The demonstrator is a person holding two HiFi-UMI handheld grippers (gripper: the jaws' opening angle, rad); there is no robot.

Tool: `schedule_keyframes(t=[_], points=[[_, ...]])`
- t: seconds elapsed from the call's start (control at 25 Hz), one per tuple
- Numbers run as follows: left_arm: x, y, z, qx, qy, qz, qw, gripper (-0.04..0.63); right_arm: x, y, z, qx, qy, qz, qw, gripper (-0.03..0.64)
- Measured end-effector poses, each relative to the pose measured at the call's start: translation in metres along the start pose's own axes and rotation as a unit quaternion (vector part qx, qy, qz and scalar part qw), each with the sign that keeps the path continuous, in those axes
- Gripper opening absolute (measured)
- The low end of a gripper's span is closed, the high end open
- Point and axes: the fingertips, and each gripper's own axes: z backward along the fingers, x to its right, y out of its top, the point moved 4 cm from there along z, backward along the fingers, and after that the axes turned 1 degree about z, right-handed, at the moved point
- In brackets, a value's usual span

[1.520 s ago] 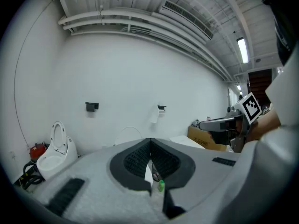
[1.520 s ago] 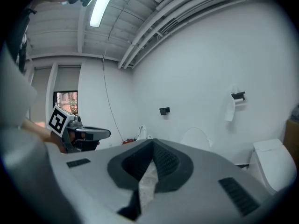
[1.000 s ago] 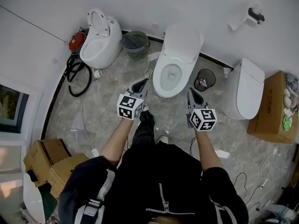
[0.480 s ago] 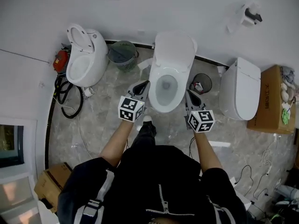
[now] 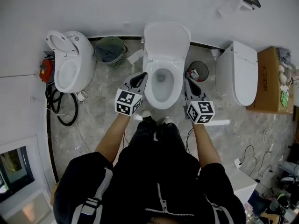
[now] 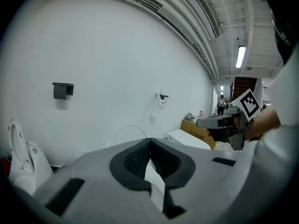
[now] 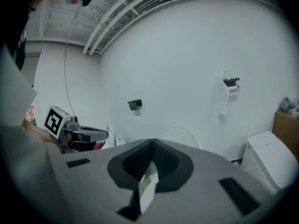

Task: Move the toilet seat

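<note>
Both pairs of jaws are sitting pressed together with nothing between them, on the left gripper (image 6: 149,143) and the right gripper (image 7: 152,146) alike. They are flanking the middle toilet (image 5: 175,99), one at each side of the bowl, touching neither. The toilet seat (image 5: 152,91) is looking like a pale ring lying on the bowl rim, with the lid (image 5: 167,38) standing up against the wall. It is probably stiff, light, glossy plastic swinging on a rear hinge, so it would be slippery. The front edge, farthest from the hinge, is offering the best hold. White on white is making ring and rim hard to separate, and both gripper views are hiding the bowl behind their own bodies.
</note>
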Motion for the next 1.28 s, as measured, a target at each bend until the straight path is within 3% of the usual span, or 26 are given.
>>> schedule_keyframes(t=[0.28, 0.52, 0.84, 1.0, 1.28], points=[[-0.018, -0.014, -0.032, -0.017, 0.027, 0.027, 0.9991, 0.005, 0.036, -0.005, -0.023, -0.012, -0.009, -0.001, 1.000, 0.005], [-0.034, -0.042, -0.058, -0.039, 0.038, 0.045, 0.9975, 0.005, 0.063, -0.037, -0.052, -0.047, 0.009, -0.027, 0.998, 0.005], [-0.053, -0.139, -0.078, -0.097, 0.051, 0.095, 0.9893, 0.005, 0.084, -0.123, -0.078, -0.089, -0.009, -0.079, 0.993, 0.005], [-0.060, -0.190, -0.091, -0.130, 0.038, 0.118, 0.9837, 0.005, 0.091, -0.171, -0.089, -0.115, -0.021, -0.108, 0.987, 0.005], [-0.059, -0.275, -0.116, -0.180, 0.038, 0.177, 0.9669, 0.006, 0.102, -0.272, -0.095, -0.186, -0.029, -0.145, 0.971, 0.011]])
